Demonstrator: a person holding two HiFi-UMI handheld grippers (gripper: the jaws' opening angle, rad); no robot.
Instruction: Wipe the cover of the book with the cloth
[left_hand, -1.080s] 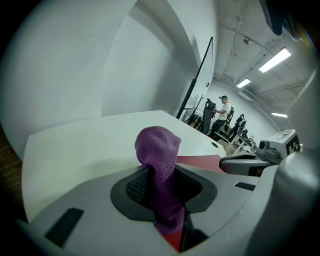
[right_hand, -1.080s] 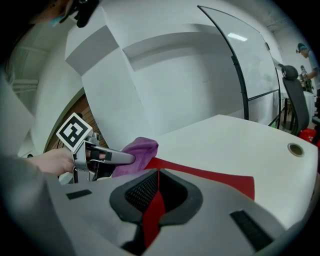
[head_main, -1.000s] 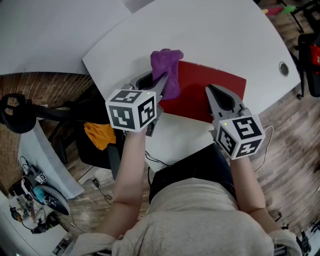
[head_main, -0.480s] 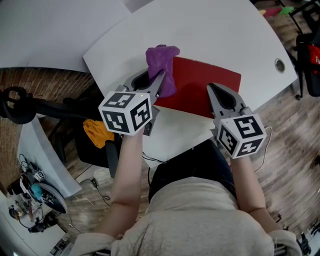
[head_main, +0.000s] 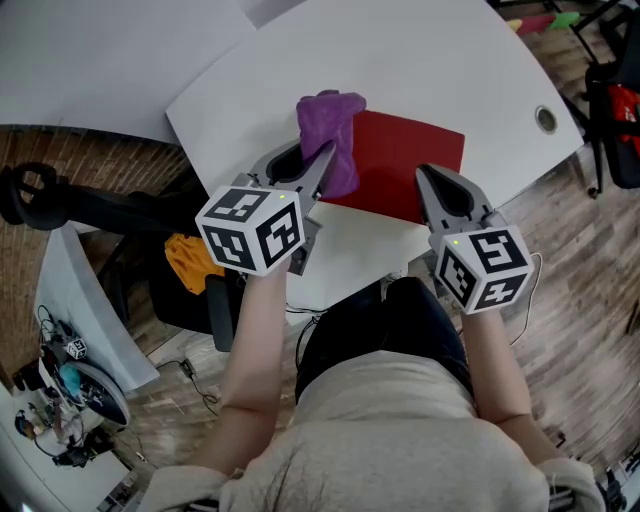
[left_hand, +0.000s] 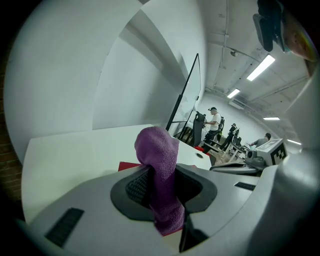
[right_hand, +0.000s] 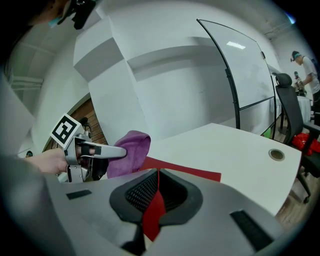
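Note:
A red book (head_main: 405, 160) lies flat near the front edge of the white table (head_main: 430, 60). My left gripper (head_main: 325, 160) is shut on a purple cloth (head_main: 335, 125), which stands bunched above the jaws and hangs over the book's left end. In the left gripper view the cloth (left_hand: 157, 150) fills the jaws (left_hand: 162, 175), with a strip of the book (left_hand: 127, 165) behind it. My right gripper (head_main: 422, 172) is shut, its tip over the book's near edge. In the right gripper view the book (right_hand: 190, 174) shows past the closed jaws (right_hand: 158, 171), with the cloth (right_hand: 131, 150) and left gripper (right_hand: 117, 151) at the left.
A round cable hole (head_main: 545, 120) sits in the table right of the book. Beside the table's left edge is a dark chair with an orange item (head_main: 195, 265). A glass board (right_hand: 245, 70) and people (left_hand: 212, 120) are far behind.
The view has drifted, so book and table sit slightly higher and further left. The left gripper still holds the cloth at the book's left end. The right gripper has barely moved.

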